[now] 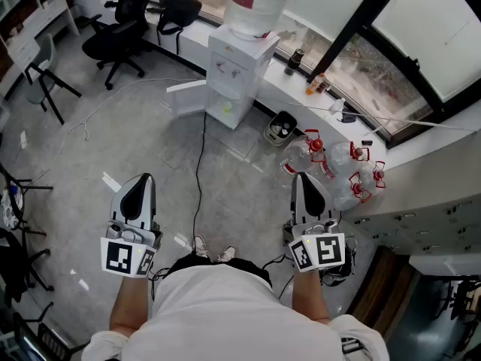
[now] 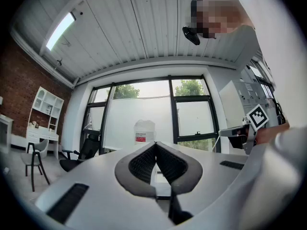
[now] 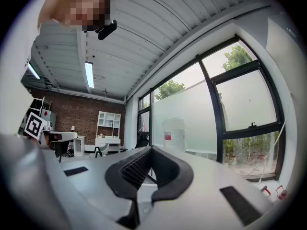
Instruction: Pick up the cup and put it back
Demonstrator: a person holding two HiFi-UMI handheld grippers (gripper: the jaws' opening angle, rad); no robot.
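Finding 1, task thing: no cup can be identified with certainty in any view. The nearest candidate is a dark container (image 1: 294, 61) standing upright on the window ledge (image 1: 264, 80), just to the right of the water dispenser (image 1: 237, 70). It is too small to say whether it is a cup or a flask.

Finding 2, key relation: that container lies straight ahead of the right gripper (image 1: 303, 180) and well apart from it, across open floor (image 1: 150, 141). Its long axis is vertical. The left gripper (image 1: 141, 183) is farther off and would have to reach past the dispenser. In my judgement the right hand is the better placed, and the person must step forward before any reach.

Finding 3, jaws: both pairs are fully together, tips touching, with nothing between them.

Finding 4, pose: the 2 grippers are held at waist level, side by side and well apart, marker cubes toward the body, jaws pointing forward toward the window. Each gripper view takes in much ceiling, which suggests a slight upward tilt.

Finding 5, hazards: a small bin (image 1: 280, 128) and several empty water jugs (image 1: 334, 164) sit on the floor below the ledge.
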